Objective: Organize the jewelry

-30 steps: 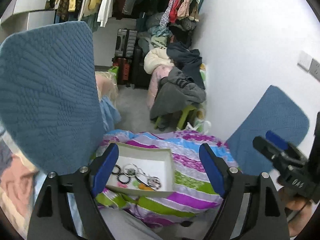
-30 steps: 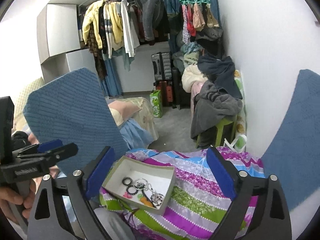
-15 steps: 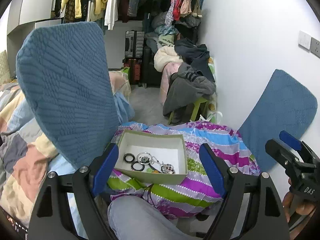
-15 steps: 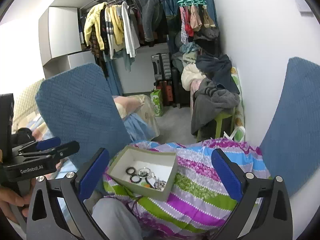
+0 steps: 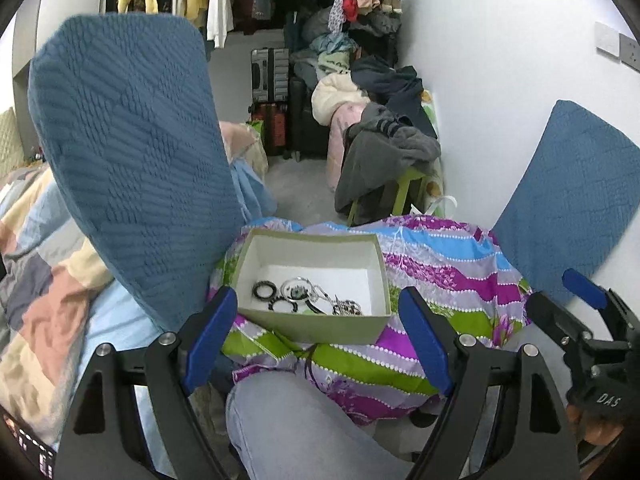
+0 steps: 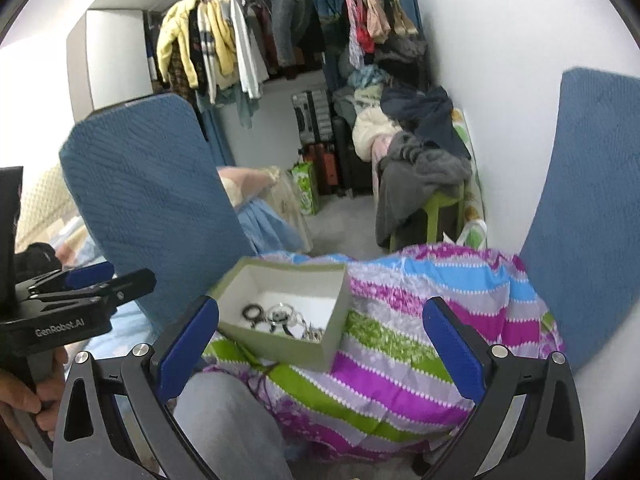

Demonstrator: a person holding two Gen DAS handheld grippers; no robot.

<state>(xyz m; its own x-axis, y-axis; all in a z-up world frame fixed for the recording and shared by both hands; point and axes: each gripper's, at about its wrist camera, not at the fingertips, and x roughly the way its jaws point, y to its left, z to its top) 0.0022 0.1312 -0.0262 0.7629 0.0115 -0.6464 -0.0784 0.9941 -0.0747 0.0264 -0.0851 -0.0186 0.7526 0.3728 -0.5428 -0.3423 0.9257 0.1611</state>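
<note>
On the striped bedcover [image 5: 440,264]: one open cardboard box [image 5: 312,326]; inside, near its front wall, tangled jewelry [image 5: 308,298] — dark rings, keyring, chain. Left gripper [image 5: 316,340], right gripper [image 6: 320,344]: fingers spread wide, empty, short of the box.

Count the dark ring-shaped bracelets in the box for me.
2 clearly: one dark bracelet at the box's left end, another just beside it, nearer the front wall. More may hide in the tangle to their right.
</note>
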